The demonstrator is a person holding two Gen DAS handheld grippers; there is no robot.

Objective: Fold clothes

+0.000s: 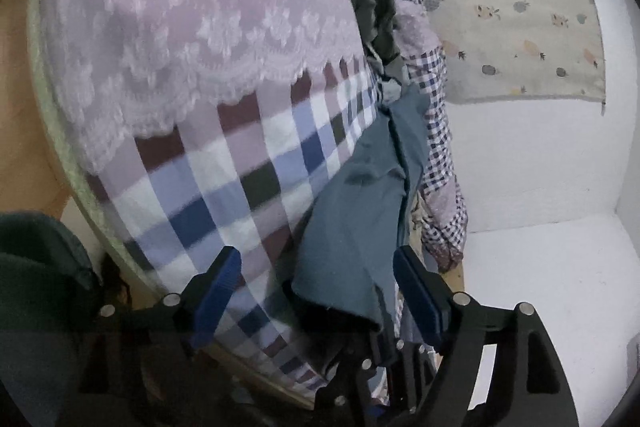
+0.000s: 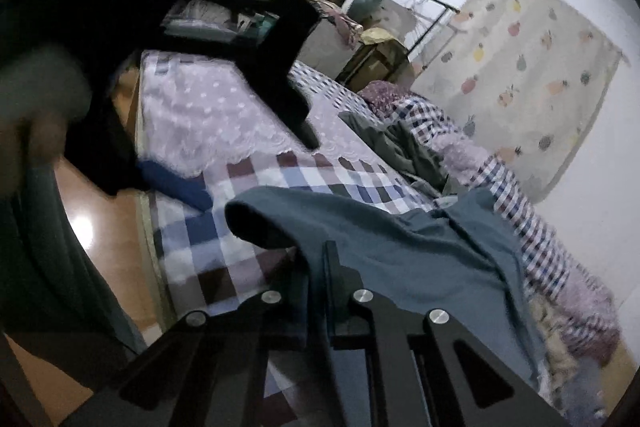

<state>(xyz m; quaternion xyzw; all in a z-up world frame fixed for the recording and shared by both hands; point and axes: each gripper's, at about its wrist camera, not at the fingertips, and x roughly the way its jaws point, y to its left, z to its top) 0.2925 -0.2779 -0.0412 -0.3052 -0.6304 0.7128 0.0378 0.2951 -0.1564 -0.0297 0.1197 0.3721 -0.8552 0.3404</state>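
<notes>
Right wrist: gripper point(image 2: 320, 267) jaws pinch teal garment point(image 2: 400, 243) edge.

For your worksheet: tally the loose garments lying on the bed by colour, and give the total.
Teal-blue garment: 1
Olive-green garment: 1
Total: 2

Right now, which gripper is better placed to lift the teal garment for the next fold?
Right. The right gripper is shut on the teal garment, while the left gripper stands open, the cloth lying loose between its fingers.
</notes>
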